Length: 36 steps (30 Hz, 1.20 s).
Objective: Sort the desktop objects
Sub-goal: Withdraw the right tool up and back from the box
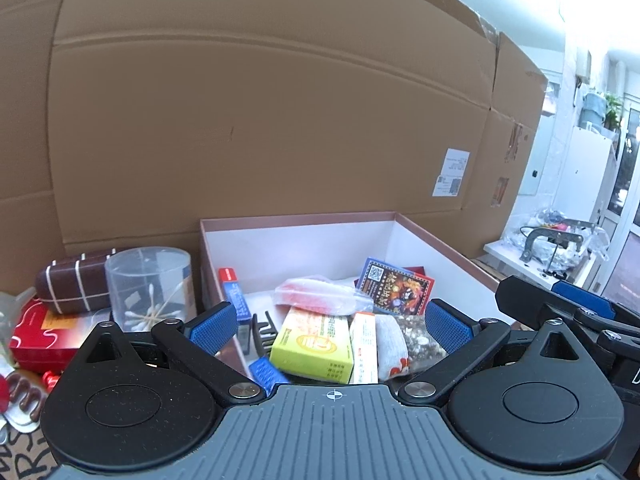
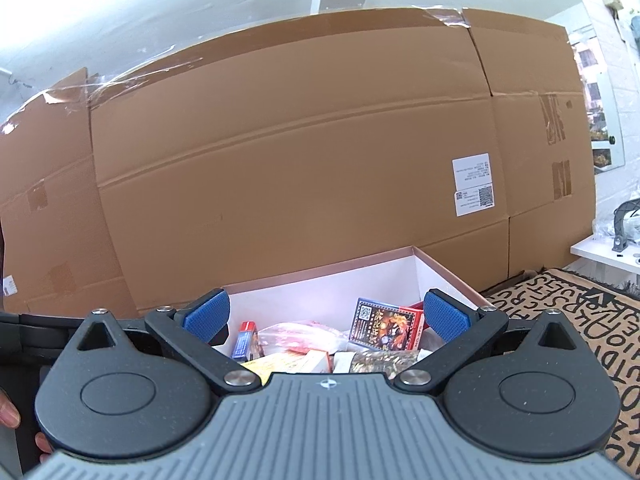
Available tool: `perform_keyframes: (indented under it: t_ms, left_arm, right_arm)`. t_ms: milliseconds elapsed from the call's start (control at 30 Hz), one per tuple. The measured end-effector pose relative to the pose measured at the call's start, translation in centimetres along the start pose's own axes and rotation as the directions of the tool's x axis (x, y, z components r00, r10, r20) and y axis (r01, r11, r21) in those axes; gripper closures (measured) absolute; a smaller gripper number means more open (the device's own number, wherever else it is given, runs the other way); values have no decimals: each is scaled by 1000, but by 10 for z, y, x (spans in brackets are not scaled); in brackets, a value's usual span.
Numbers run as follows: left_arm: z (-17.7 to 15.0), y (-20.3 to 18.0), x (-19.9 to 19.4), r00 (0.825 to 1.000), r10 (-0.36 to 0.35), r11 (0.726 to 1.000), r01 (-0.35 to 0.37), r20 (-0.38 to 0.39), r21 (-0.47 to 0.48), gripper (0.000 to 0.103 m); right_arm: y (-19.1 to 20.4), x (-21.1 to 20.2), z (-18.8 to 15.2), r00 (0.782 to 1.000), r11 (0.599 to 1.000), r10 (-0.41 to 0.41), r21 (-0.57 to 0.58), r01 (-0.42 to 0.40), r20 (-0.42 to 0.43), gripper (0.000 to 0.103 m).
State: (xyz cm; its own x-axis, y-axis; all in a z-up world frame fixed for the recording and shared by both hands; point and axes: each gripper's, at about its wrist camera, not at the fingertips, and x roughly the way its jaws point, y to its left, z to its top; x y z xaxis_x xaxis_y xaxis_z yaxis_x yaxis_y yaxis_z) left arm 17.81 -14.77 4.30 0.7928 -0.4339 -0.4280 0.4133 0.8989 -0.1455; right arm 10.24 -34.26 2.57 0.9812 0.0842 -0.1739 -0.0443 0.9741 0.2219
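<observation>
Two hand-held grippers are hovering over an open pink-rimmed box [image 1: 298, 220] standing against a wall of brown cardboard [image 1: 260, 120]. The left gripper [image 1: 328, 326] is spread wide with nothing between its blue pads [image 1: 212, 322]; the right gripper [image 2: 326, 314] is likewise released, jaws fully apart and empty. Sorted items are lying inside the box — a yellow-green carton [image 1: 312, 344] with small print too fine to read, a narrow white and orange carton [image 1: 364, 346], a red-filled plastic pouch [image 1: 320, 296], a blue and red pack [image 1: 394, 290] bearing a QR code and gold Chinese characters, and a blue and red tube box [image 1: 234, 296]. Left of the box, outside it, a clear tub of cotton swabs [image 1: 150, 286], a brown striped case [image 1: 74, 282] and a red box [image 1: 44, 334] are sitting together. A white shipping label [image 2: 474, 186] with a QR code is stuck to the cardboard. The mat [image 2: 560, 312] to the right is showing bold black lettering.
</observation>
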Motion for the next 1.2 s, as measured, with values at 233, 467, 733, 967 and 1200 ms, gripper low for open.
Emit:
perform_keyframes:
  t_ms: [233,467,733,967,1200]
  left_arm:
    - [-16,3,-22,1000,8,1000,-8,8,1,0]
    - [-35,1,-45,998,56,998,-56,-6,9,0]
    - [-50,-7,-58,994,108,994,-108,-35,12,0]
    - [-56,-10,-60,995,83,997,-83,-56,7,0]
    - [-58,-13,-61,995,91,996,-91,-35,12,0]
  right_arm:
    - [18,-23,-6,999,997,-33,-64,31,-25,0]
    - [36,-43,-15,993,986,-82,-154,69,-79,0]
    - [44,-59,-25,987,974,-111,-209,85,-117,0]
    - [37,-66,-28,983,978,-133,-178,110,-123,0]
    - [35,-68,-29,983,979,-136,-167,114,-124,0]
